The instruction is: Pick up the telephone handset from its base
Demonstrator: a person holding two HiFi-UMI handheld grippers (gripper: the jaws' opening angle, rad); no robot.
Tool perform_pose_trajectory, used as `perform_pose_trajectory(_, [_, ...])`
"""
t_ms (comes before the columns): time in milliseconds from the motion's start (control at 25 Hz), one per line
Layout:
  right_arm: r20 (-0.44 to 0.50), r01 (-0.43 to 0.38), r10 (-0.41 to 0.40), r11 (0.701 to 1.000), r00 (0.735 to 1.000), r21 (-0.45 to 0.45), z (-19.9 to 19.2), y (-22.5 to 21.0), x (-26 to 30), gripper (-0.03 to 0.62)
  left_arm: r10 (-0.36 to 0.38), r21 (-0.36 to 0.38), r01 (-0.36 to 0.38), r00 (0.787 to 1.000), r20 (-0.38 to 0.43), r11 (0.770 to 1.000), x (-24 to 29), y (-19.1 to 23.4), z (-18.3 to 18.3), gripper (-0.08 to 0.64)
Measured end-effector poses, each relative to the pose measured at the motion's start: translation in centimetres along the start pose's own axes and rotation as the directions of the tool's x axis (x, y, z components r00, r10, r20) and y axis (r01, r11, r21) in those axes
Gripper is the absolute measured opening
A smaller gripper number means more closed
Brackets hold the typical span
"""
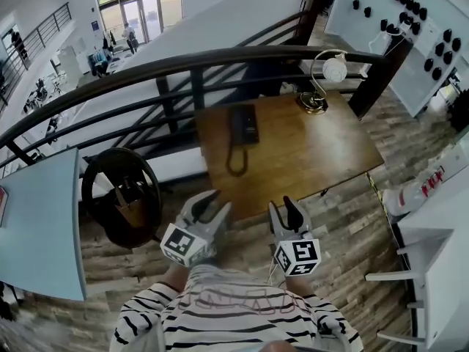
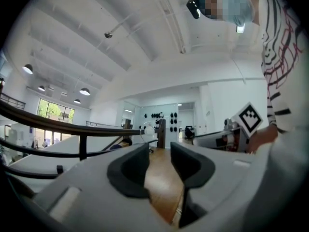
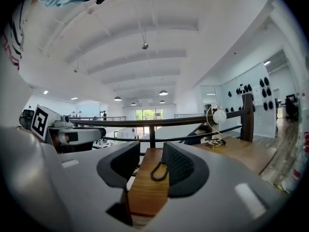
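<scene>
The black telephone [image 1: 244, 125] lies on the wooden table [image 1: 308, 152] near its far left corner, its coiled cord [image 1: 236, 160] looping toward me. The handset rests on its base. Both grippers hang short of the table's near edge, well apart from the phone. My left gripper [image 1: 213, 205] is open with nothing between its pads; the left gripper view shows only bare tabletop [image 2: 161, 187] in the gap of that gripper [image 2: 159, 164]. My right gripper [image 1: 286, 210] is open too. In the right gripper view the cord [image 3: 159, 171] shows between the empty jaws of this gripper [image 3: 150, 166], and the phone body is hidden.
A gold desk lamp [image 1: 322, 79] with a round white head stands at the table's far right corner. A dark railing [image 1: 183, 64] runs behind the table. A round black stand [image 1: 121, 196] and a pale blue table [image 1: 37, 218] are at left, white furniture [image 1: 432, 226] at right.
</scene>
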State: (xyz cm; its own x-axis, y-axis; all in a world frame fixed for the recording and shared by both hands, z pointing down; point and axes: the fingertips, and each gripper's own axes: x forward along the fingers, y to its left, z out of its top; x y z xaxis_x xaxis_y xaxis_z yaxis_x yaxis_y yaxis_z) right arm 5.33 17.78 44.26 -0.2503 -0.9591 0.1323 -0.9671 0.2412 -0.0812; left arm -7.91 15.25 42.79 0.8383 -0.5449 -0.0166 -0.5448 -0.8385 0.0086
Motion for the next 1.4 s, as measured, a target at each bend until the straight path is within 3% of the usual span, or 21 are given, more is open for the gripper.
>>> perform_pose_trajectory(400, [-0.016, 0.097, -0.097, 0.995, 0.995, 0.026, 1.6, 0.4, 10.6, 0.169, -0.098, -0.044, 0.096, 0.995, -0.031, 0.994, 4.0, 11.4, -0.2, 0.164])
perform_pose_trajectory(760, [-0.047, 0.146, -0.145, 0.989, 0.988, 0.017, 1.5, 1.2, 15.8, 0.169, -0.147, -0.089, 0.144, 0.989, -0.032, 0.986, 5.4, 17.6, -0.8, 0.166])
perform_pose_trajectory(1040, [-0.063, 0.137, -0.136, 0.99, 0.989, 0.014, 1.0, 0.1, 18.4, 0.169, -0.133, -0.127, 0.126, 0.99, -0.05, 0.984, 6.9, 20.3, -2.3, 0.168])
perform_pose_trajectory(1400, [-0.078, 0.067, -0.066, 0.998, 0.995, 0.018, 0.3, -4.7, 22.2, 0.169, -0.076, -0.164, 0.062, 0.994, -0.084, 0.985, 12.4, 22.2, -4.7, 0.173])
